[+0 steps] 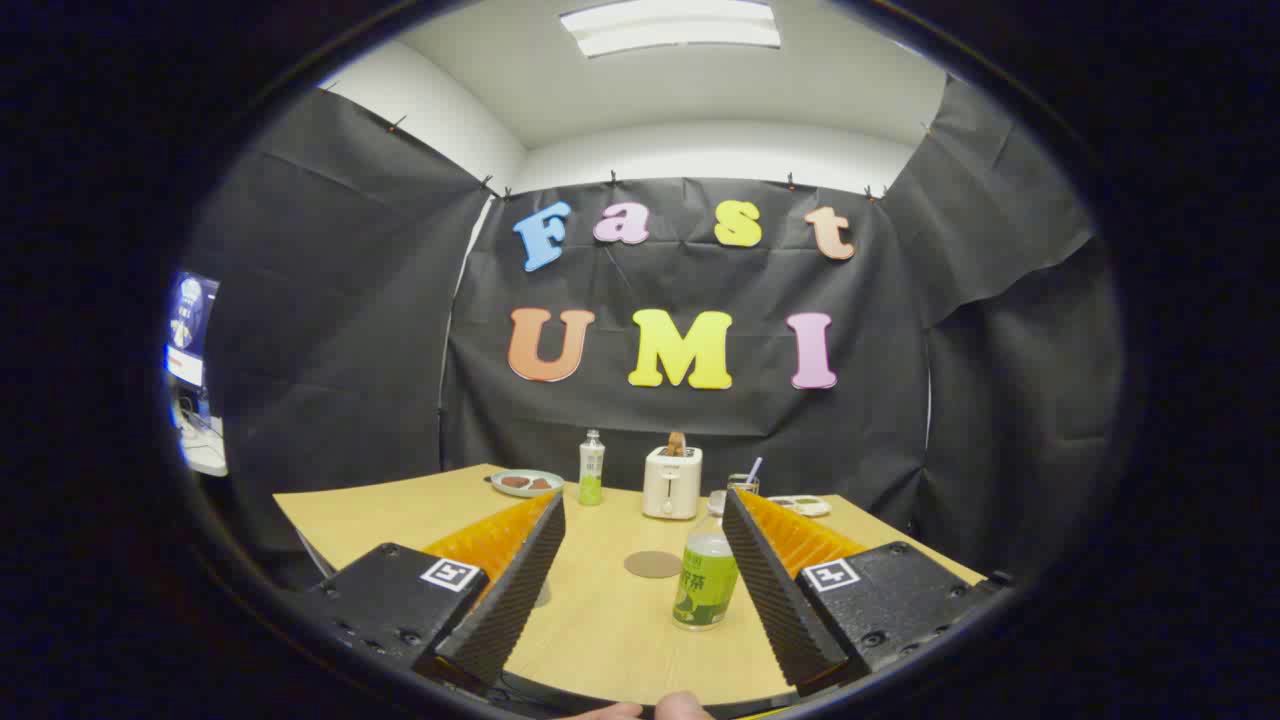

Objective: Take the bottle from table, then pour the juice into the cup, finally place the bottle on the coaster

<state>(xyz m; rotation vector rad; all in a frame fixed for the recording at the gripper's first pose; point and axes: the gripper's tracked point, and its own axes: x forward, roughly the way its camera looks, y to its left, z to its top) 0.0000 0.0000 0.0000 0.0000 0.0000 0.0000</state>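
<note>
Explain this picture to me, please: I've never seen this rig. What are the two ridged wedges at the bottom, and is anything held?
The wedges are the two fingers of a hand-held gripper; the camera rides on it and looks forward along them. They stand open and hold nothing. Between them, near the right finger, stands a green-labelled bottle on a wooden table. Just beyond lies a round coaster. Farther back stand a toaster, a second bottle, a plate and a glass with a straw.

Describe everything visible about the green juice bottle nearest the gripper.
The clear plastic bottle with a green label stands upright on the light wooden table, its top hidden behind the right finger. It sits between the open gripper fingers, close to the right one; contact cannot be told. The round brown coaster lies just beyond it.
</note>
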